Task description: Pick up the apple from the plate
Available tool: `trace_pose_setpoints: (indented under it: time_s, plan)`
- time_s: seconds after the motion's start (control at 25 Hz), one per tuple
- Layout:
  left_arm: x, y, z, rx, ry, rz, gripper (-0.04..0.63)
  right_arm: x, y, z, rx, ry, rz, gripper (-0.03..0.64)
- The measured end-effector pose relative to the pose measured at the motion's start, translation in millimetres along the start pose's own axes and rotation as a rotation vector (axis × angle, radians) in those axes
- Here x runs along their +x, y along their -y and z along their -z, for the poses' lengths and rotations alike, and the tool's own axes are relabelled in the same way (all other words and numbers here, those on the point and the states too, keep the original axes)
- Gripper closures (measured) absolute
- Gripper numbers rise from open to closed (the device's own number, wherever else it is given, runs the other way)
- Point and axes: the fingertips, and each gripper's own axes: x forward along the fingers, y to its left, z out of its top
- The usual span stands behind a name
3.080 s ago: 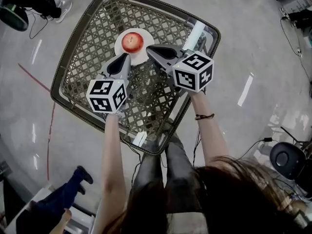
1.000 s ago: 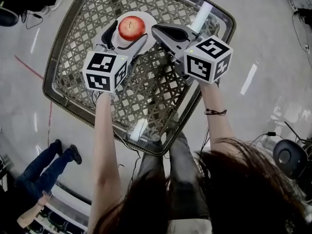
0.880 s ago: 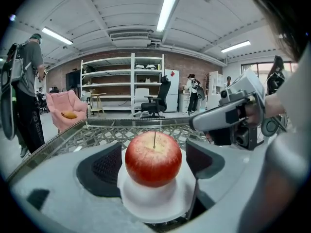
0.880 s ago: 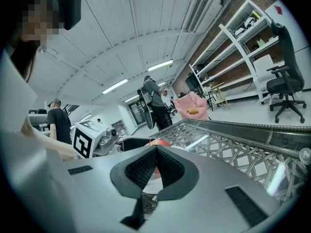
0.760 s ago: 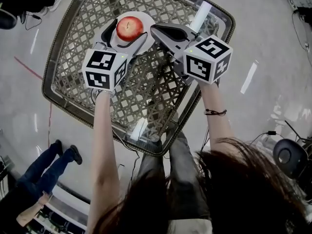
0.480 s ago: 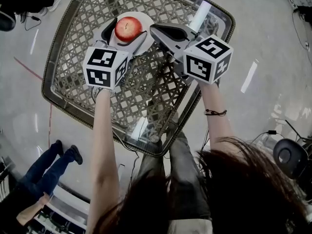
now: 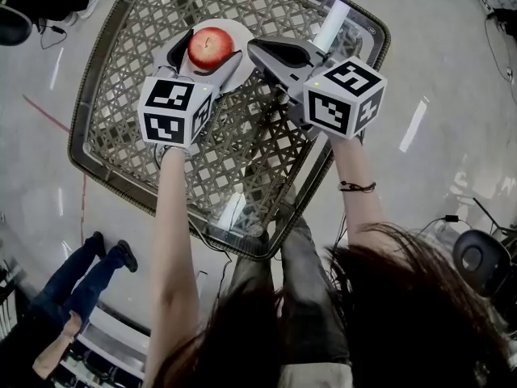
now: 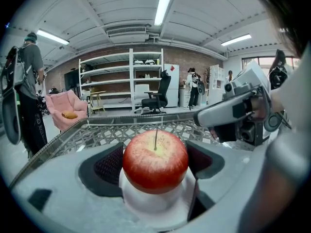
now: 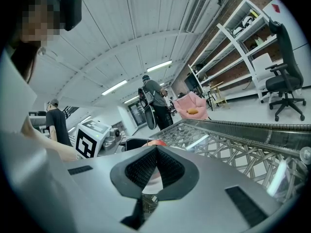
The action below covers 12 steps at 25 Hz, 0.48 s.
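Red round apple [image 8: 155,161] is seated on the white round plate [image 8: 155,205] on the woven wicker bench [image 7: 137,39], at twelve o'clock between the left gripper's [image 7: 208,55] parted jaws. The right gripper's [image 9: 155,164] jaws are closed together, empty. The apple could be rolled off by an off-centre squeeze.

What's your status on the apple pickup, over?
Left tongs open, straddling apple. It sits on plate, not yet lifted. Right tongs shut, empty, beside the plate. Nothing in the way.

plate [image 7: 236,32] mostly hidden beneath apple [image 7: 210,48], apple nearly hidden behind right gripper [image 9: 156,152] jaws
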Motion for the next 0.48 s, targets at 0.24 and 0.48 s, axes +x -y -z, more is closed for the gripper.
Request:
trace_pose_setpoints:
  time_s: [0.24, 0.48]
  plan:
    - [-0.3, -0.4, -0.2, -0.003, -0.002, -0.005, 0.192, 0.2, 1.2, -1.1, 0.002, 0.002, 0.0, 0.607]
    - [-1.9, 0.4, -5.5, -0.003, 0.011, -0.007, 0.192, -0.7, 1.4, -4.8, 0.0, 0.009, 0.002, 0.607]
